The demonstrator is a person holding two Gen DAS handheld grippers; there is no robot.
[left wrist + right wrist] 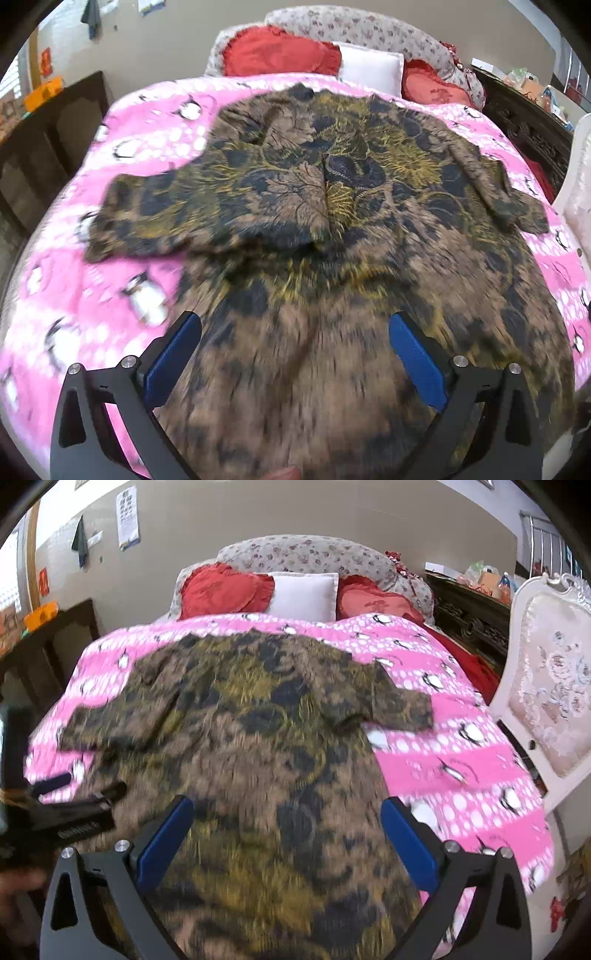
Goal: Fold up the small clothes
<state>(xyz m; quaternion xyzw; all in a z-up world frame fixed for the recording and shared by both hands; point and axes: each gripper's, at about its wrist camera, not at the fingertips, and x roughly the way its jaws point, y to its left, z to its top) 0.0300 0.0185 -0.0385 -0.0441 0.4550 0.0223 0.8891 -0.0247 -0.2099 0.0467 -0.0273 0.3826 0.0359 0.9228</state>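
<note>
The brown garment with dark blue and yellow floral print (332, 206) lies spread flat on the pink penguin-pattern bed cover (147, 122). The left gripper (295, 328) and the right gripper (286, 812) hover above its lower part, jaws wide, holding nothing.

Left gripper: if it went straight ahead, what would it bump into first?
Probably the dress spread on the pink blanket; the open left gripper points right over it. Depth is blurry.
</note>
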